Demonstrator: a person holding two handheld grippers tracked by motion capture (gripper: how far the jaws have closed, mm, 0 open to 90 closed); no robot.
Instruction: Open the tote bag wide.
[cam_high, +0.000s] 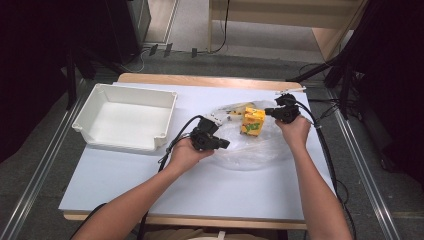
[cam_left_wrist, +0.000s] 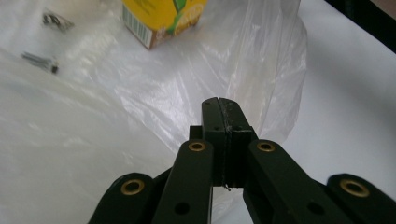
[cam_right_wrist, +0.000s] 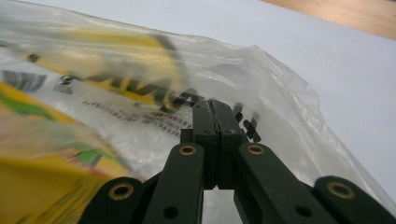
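A clear plastic bag lies on the white tabletop with a yellow juice carton standing in it. My left gripper is at the bag's near left edge. In the left gripper view its jaws are pressed together on the film, which rises in a taut fold, and the carton sits beyond. My right gripper is at the bag's far right edge. Its jaws are shut on the film, with the blurred carton close at the left.
A white open bin stands at the left of the table. A yellow and black printed packet lies inside the bag behind the carton. Bare white tabletop spreads in front of the bag. Black stands flank the table.
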